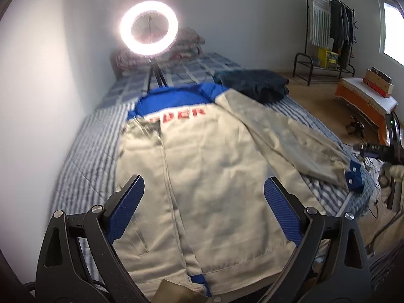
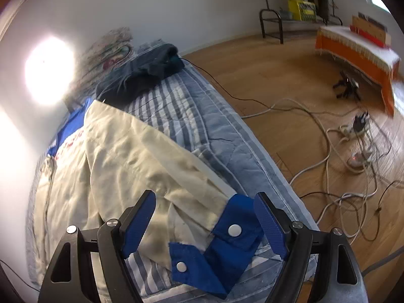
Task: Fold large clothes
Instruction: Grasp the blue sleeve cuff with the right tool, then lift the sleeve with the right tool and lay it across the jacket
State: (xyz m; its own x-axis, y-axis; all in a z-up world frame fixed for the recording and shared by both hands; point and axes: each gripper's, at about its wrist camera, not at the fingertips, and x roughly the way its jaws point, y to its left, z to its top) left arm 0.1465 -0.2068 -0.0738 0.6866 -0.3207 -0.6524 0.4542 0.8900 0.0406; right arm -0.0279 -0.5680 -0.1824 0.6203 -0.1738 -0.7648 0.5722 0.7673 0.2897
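A cream jacket (image 1: 209,176) with a blue collar and red lettering lies spread flat, front up, on a blue-striped bed (image 1: 85,151). My left gripper (image 1: 204,189) hovers open over the jacket's lower body, with nothing between its blue pads. The jacket's right sleeve (image 2: 141,156) stretches towards the bed's edge and ends in a blue cuff (image 2: 227,242) with white snaps. In the right wrist view my right gripper (image 2: 205,199) stands open just above that cuff. The cuff lies between the two fingers, and the pads do not press on it.
A lit ring light (image 1: 149,26) on a tripod stands on the bed beyond the collar. A dark pile of clothes (image 2: 141,75) lies further up the bed. Off the bed's right edge are a wooden floor with tangled cables (image 2: 341,139), an orange-skirted bench (image 2: 358,50) and a clothes rack (image 1: 328,25).
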